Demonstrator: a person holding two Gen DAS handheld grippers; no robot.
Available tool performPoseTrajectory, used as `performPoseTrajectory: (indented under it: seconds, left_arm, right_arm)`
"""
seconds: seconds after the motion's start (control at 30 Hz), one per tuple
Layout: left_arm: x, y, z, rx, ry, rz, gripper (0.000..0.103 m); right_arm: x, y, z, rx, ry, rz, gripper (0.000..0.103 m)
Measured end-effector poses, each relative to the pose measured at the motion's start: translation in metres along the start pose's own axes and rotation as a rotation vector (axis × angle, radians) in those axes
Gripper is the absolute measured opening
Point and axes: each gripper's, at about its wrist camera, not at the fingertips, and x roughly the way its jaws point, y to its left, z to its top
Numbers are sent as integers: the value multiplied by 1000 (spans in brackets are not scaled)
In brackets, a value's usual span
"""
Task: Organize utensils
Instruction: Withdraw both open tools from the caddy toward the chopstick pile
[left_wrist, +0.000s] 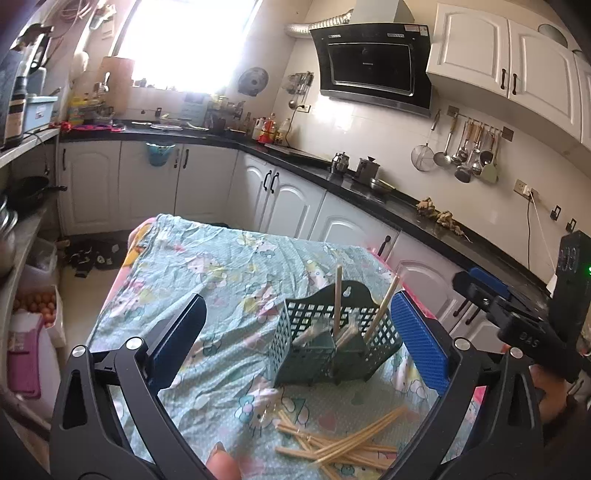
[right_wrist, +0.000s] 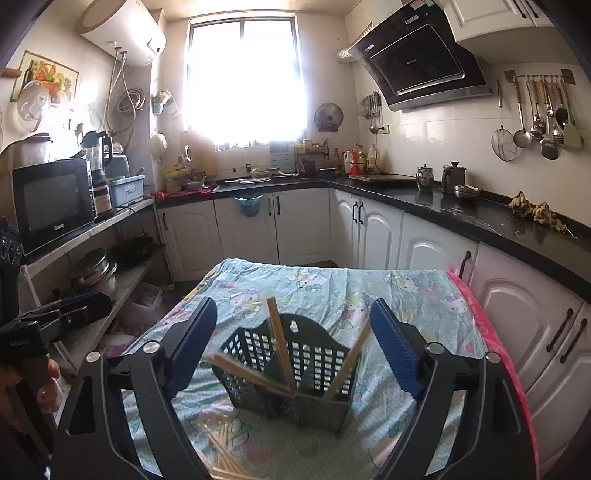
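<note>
Left wrist view: the left gripper (left_wrist: 295, 332) has jaws wide with nothing held, and the right gripper (right_wrist: 293, 343) likewise. Its body reads "DAS". A dark green plastic lattice utensil basket (left_wrist: 334, 341) stands on the cartoon-print cloth-covered bench (left_wrist: 207, 266) holding several pale wooden chopsticks (left_wrist: 338, 295); loose ones (left_wrist: 340, 443) lie before it.

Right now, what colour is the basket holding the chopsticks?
Dark green basket; the left wrist view shows it best.

Open cloth across the far half and left side of the table (left_wrist: 207, 258), free for passing. Blocked toward the near right by the upright green basket (left_wrist: 332, 339), chopsticks (left_wrist: 382, 314) slanting out above its rim. Cluttered at the near edge by loose chopsticks (left_wrist: 332, 443) lying crossed.
</note>
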Motion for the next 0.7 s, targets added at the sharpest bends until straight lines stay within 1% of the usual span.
performPoseTrajectory:
  seconds: [0.3,0.7]
  left_arm:
    - [-16,4,-22,-17,33,17,92]
    - [-28,-4,-40,-13,37,5,92]
  right_arm:
    - [-25,-3,-22,0,26,-20,85]
    - [-43,-2,-42,-4,54,-22,86]
